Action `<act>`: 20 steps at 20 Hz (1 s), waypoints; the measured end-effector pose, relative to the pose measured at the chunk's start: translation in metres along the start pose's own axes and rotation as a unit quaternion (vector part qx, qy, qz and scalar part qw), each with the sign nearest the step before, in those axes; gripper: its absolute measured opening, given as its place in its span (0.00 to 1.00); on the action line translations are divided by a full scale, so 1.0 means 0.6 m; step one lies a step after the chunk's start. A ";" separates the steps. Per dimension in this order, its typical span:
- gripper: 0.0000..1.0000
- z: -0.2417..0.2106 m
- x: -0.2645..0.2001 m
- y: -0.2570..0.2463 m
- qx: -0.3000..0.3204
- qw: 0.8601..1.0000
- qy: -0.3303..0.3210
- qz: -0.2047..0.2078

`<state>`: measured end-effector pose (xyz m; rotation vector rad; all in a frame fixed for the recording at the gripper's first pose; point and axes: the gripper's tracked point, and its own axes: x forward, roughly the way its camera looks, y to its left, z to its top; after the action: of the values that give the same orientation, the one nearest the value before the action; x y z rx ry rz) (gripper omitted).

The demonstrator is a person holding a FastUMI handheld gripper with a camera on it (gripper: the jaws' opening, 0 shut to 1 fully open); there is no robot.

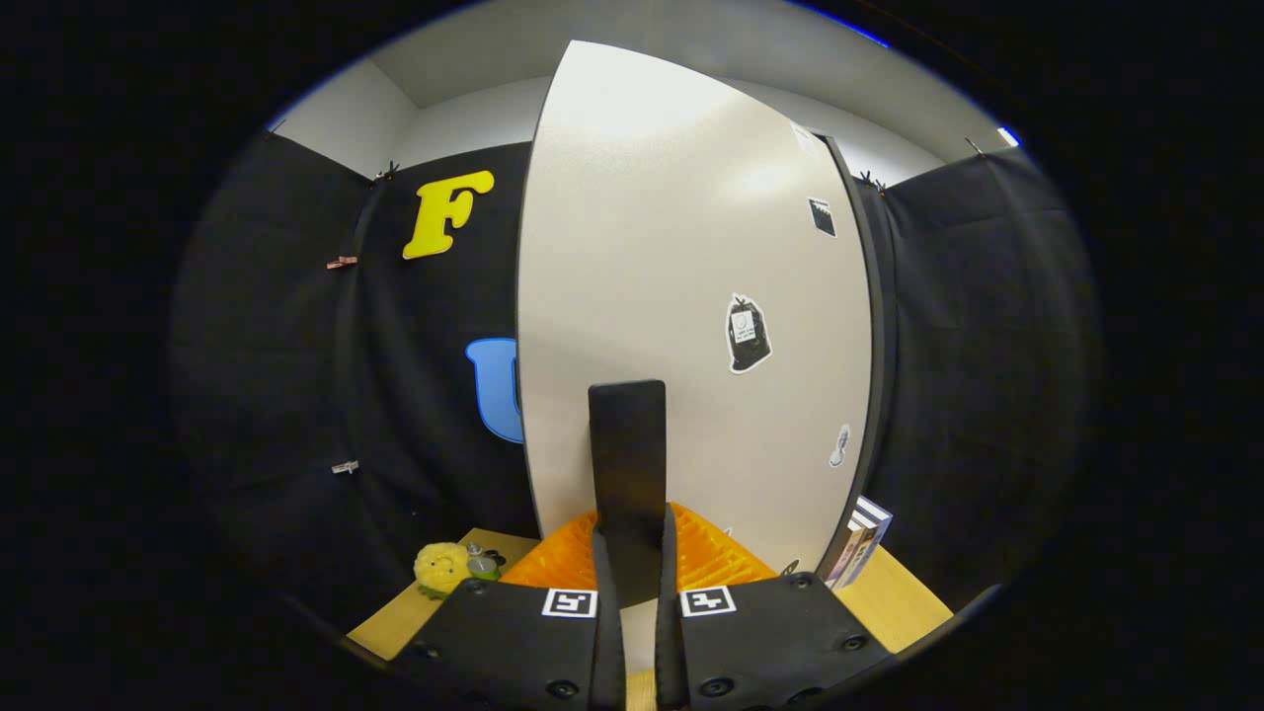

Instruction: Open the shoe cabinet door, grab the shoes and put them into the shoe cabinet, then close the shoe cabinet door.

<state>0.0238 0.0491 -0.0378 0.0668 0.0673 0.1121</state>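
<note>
- Pale off-white laminate is most of what's in front here: the shoe cabinet door (681,296), a tall smooth panel with a dark strip running down its right edge.
- A few stickers sit on the door's face: a dark bag-shaped one (748,334) about mid-height, a small dark square one (822,216) higher up toward the right edge, and a tiny pale one (839,446) lower down. Not reading any of them.
- A dark flat handle (627,464) stands upright on the door's lower half, straight ahead of the gripper (632,558).
- The gripper's fingers are drawn in close around the bottom of that handle, one on each side of it, so it looks clamped on the handle.
- Something orange and ribbed (711,558) pokes out just behind the fingers at the foot of the door; can't tell what it is.
- The surface is a light wooden tabletop (904,597). A yellow plush toy (441,568) with some small bits beside it sits near its left edge, and a few upright books (861,548) lean at the door's lower right corner.
- Black cloth walls the booth on both sides, with plain white wall and ceiling above it.
</note>
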 end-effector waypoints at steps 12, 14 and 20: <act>0.15 0.010 -0.118 -0.161 0.010 1.000 -0.003 -0.023; 0.14 0.011 -0.126 -0.185 0.009 1.000 -0.004 -0.015; 0.14 0.015 -0.151 -0.262 0.042 0.999 -0.016 -0.016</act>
<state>-0.0484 -0.1174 -0.0343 0.1517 0.0406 0.0770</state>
